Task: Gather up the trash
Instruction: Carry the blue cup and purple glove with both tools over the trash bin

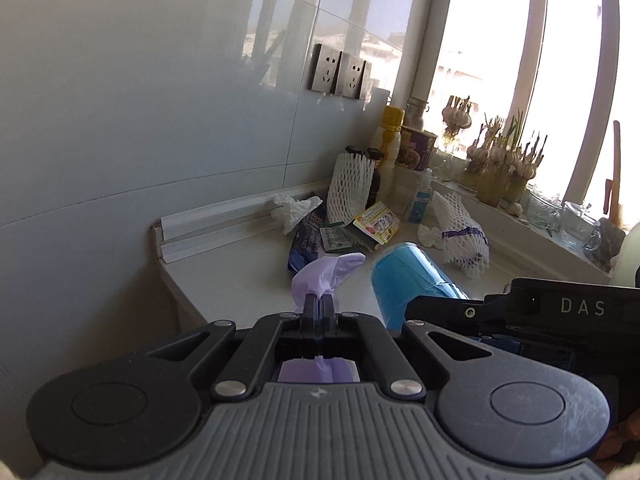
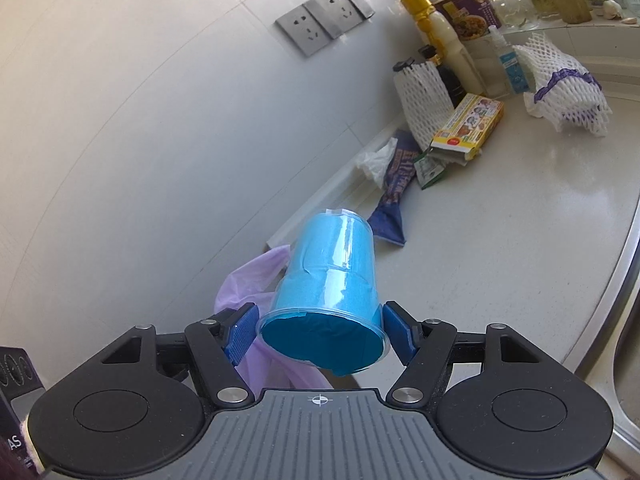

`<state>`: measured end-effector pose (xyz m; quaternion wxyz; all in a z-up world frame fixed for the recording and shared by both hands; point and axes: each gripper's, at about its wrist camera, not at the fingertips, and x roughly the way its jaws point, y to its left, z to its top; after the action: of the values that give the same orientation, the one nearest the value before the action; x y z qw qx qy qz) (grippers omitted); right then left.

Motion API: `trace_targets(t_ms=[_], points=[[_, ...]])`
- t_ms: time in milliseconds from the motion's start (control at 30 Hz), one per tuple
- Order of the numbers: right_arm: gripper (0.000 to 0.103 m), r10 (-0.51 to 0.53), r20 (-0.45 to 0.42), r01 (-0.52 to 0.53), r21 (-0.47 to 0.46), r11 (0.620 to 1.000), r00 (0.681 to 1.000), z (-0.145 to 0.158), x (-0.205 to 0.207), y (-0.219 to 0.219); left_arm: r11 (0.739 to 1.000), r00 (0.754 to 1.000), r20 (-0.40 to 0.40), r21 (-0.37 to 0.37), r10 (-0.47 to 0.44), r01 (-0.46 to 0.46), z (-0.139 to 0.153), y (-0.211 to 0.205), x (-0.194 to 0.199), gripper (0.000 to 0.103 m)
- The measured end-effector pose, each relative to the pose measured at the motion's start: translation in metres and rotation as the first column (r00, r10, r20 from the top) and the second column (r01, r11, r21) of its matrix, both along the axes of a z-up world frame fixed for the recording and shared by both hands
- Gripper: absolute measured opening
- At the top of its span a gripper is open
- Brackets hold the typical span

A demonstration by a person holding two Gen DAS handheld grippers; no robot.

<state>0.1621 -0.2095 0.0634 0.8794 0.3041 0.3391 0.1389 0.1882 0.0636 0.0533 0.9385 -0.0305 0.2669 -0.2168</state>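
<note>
L gripper: jaws fully closed, pinching the purple bag; bag bunches out ahead of the tips and hangs under the body. R gripper: jaws wide, blue pads on both sides of the cup near its rim. Pads look touching the rim, so it's gripped; cup is off the counter, mouth toward cam, base tilted fwd. Bag sits just beside the cup on its left, partly behind it.

Rest of trash on counter near wall: tissue, dark blue wrapper, green sachet, yellow box, 2 foam nets. 2 outlets on wall. Bottles and noodle cup at back by window; garlic on sill.
</note>
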Motion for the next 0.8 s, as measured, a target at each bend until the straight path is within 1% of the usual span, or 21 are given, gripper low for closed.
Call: trace_targets(t_ms=[100,167,267,433,600,800], points=[[0.069,0.050,-0.014,-0.050,-0.006,0.999,0.999,-0.006,-0.007,0.021,1.000,1.000,-0.020,-0.007,0.023,-0.024,-0.010,0.017,-0.007,0.000],[0.069,0.082,-0.018,-0.083,-0.026,0.996,0.996,-0.011,-0.011,0.037,0.999,0.999,-0.033,-0.009,0.043,-0.043,-0.017,0.028,-0.011,0.000],[0.069,0.115,-0.027,-0.116,-0.040,0.992,0.993,-0.020,-0.013,0.056,0.997,0.996,-0.054,-0.003,0.072,-0.072,-0.031,0.044,-0.015,0.000],[0.069,0.154,-0.053,-0.157,-0.060,0.986,0.987,-0.043,-0.015,0.084,0.992,0.987,-0.101,0.008,0.123,-0.123,-0.060,0.069,-0.019,0.000],[0.069,0.167,-0.074,-0.173,-0.088,0.981,0.983,-0.077,-0.014,0.107,0.985,0.974,-0.146,0.024,0.175,-0.173,-0.094,0.086,-0.018,0.000],[0.069,0.184,-0.109,-0.198,-0.129,0.972,0.977,-0.129,-0.011,0.135,0.971,0.953,-0.190,0.060,0.237,-0.230,-0.145,0.102,-0.014,0.000]])
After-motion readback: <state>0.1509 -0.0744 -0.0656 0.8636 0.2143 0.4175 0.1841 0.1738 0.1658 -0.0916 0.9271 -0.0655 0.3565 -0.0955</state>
